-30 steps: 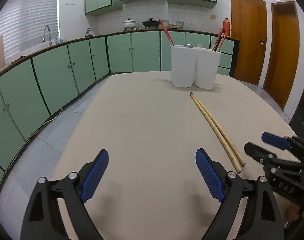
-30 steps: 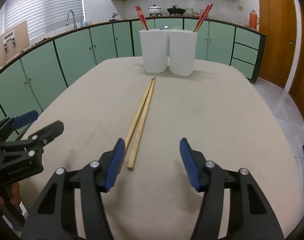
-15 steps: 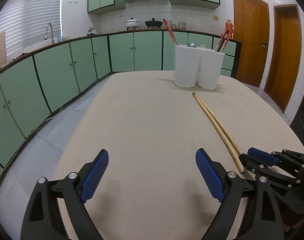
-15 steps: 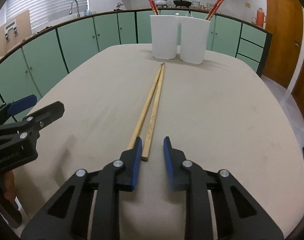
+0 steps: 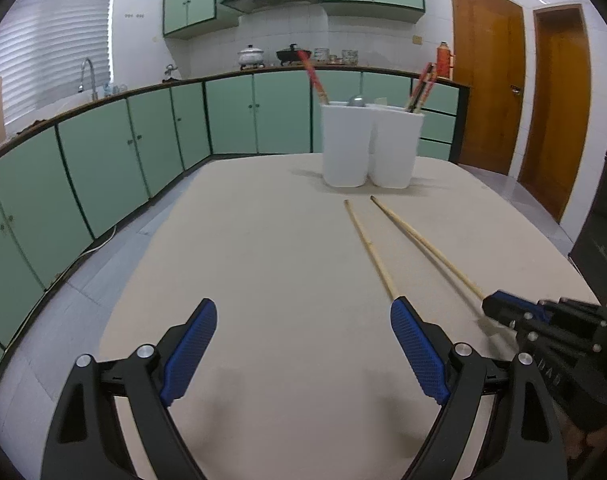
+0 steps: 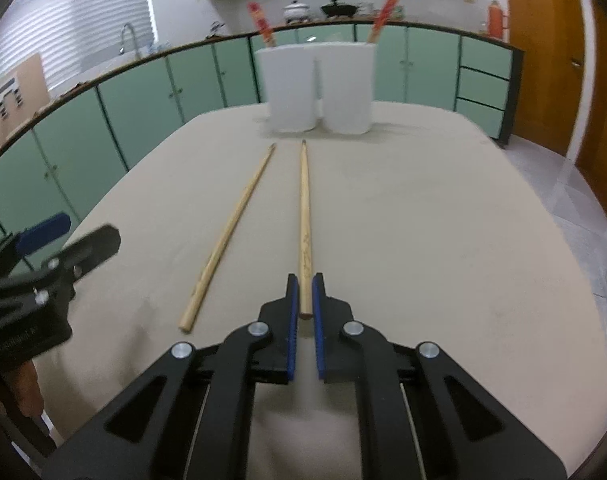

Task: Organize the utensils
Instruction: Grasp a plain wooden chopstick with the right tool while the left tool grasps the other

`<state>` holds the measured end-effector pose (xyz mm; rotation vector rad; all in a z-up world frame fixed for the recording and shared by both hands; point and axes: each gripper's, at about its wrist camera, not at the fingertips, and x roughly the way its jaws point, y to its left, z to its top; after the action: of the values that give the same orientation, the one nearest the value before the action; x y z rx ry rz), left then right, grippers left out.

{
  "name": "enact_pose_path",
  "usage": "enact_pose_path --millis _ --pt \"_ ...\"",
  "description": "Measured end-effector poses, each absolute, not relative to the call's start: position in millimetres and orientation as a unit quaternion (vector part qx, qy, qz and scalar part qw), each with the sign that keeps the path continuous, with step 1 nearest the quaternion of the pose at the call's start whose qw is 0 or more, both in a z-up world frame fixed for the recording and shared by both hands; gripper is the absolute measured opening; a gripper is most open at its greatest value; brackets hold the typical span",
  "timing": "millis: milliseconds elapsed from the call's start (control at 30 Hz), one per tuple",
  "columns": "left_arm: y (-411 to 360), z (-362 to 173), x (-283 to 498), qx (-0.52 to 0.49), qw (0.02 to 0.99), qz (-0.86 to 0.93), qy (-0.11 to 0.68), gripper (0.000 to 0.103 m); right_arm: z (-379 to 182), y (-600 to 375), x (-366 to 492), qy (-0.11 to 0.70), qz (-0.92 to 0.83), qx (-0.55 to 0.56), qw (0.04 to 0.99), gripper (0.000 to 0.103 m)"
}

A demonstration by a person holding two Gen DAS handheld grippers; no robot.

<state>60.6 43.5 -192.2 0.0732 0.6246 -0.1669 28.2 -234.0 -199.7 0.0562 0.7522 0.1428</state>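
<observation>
Two long, thin, pale wooden chopsticks on the beige counter, both running from the near edge toward the far edge. Right-hand chopstick (image 6: 304,216): its thick butt end sits between the blue pads of the right gripper (image 6: 306,312), jaws narrowed onto it, tip pointing at the holders; in the left wrist view this stick looks lifted at the butt, but I cannot tell whether the tip is off the counter. Left-hand chopstick (image 6: 230,232) lies flat and free, apart from the first, splayed slightly outward at the far tip. Two white plastic utensil holders (image 6: 318,88) stand side by side, touching, near the far edge; red-handled chopsticks (image 6: 260,24) and a metal spoon (image 5: 357,101) already stand in them. Left gripper (image 5: 303,354) held wide above the near edge, holding nothing, the free stick just beyond its right pad. Handling judgement: sticks light, stiff, smooth-sided, round, so likely to roll or pivot in a pinch. A butt-end hold leaves a long lever; a droop or swing of the tip seems possible. Gripping nearer the middle would steady it; the butt hold suits dropping it tip-first into a holder.
</observation>
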Motion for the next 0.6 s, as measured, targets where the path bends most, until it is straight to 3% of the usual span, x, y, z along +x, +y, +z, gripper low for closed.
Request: enact_pose_path --millis 333,600 --pt "-2.8 -209.0 56.3 0.053 0.935 -0.119 0.329 0.084 -183.9 -277.1 16.6 0.336 0.032 0.046 0.94 0.006" --pt "-15.4 -222.7 63.1 0.055 0.924 -0.121 0.359 0.062 -186.7 -295.9 12.3 0.336 0.023 0.063 0.939 0.006"
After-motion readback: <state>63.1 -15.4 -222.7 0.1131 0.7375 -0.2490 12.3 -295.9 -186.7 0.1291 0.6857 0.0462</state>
